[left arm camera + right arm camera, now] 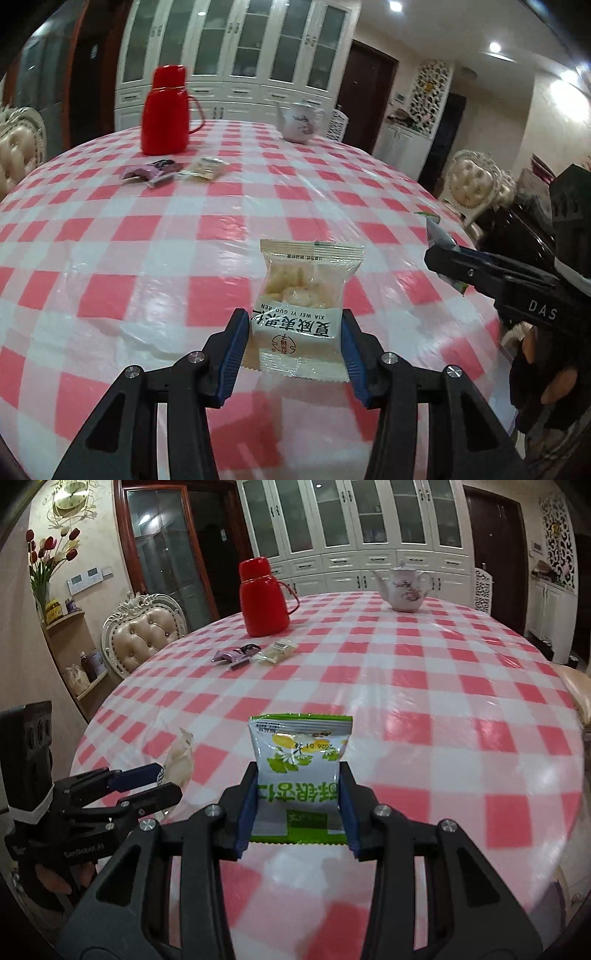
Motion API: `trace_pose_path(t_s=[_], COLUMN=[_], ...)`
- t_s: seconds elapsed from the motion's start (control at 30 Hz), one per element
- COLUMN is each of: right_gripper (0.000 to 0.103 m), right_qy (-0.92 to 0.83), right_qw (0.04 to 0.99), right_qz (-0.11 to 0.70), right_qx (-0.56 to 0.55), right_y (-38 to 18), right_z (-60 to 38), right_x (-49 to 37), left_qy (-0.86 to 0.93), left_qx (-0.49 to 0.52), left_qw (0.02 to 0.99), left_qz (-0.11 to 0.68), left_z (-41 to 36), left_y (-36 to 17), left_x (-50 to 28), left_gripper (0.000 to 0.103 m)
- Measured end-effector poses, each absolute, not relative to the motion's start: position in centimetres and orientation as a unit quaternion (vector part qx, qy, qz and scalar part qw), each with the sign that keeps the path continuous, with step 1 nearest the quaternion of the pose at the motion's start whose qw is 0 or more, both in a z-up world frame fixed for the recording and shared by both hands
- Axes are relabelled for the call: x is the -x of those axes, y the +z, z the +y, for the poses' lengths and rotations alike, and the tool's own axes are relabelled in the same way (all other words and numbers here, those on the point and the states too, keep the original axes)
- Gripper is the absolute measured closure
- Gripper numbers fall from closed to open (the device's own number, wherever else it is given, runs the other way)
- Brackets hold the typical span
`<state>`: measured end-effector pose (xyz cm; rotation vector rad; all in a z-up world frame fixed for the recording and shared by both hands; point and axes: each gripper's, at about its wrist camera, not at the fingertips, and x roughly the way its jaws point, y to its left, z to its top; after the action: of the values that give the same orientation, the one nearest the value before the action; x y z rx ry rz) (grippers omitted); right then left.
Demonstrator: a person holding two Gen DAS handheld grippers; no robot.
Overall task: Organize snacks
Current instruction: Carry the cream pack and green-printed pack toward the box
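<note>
My left gripper is shut on a clear and white nut packet, held above the pink checked tablecloth. My right gripper is shut on a green and white snack packet, also lifted over the table. Each gripper shows in the other's view: the right gripper at the right edge with its packet, the left gripper at the lower left with its pale packet. Far across the table lie a purple packet and a beige packet, side by side.
A red thermos stands just behind the two lying packets. A white floral teapot sits at the far edge. Padded chairs ring the round table. White cabinets fill the back wall.
</note>
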<state>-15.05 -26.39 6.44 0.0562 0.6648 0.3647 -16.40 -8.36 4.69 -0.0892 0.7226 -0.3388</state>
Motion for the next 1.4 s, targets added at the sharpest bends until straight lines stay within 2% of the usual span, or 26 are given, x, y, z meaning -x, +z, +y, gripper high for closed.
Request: trace_pose_path(t_s=[0.63,1.07,1.4], right_gripper=[0.059,0.059,0.059], right_qy=[0.103,0.072,0.037], right_qw=[0.939,0.935,0.919], right_qz=[0.328,0.346,0.391], right_qx=[0.006,0.002,0.042], right_y=[6.7,5.3,3.5], right_z=[-36.2,-41.4,-45.2], right_x=[22.5,24.5,25.5], left_qy=[-0.256,-0.311,-0.393], left_qx=[-0.076,-0.141,-0.189], left_qw=[0.892,0.863,0.819], left_qz=[0.364,0.371,0.372], left_z=[-20.3,-27.1,-32.6], left_y=[4.9,4.0,3.3], left_x=[19.3,21.3,24.2], left_gripper=[0.053,0.053,0.053])
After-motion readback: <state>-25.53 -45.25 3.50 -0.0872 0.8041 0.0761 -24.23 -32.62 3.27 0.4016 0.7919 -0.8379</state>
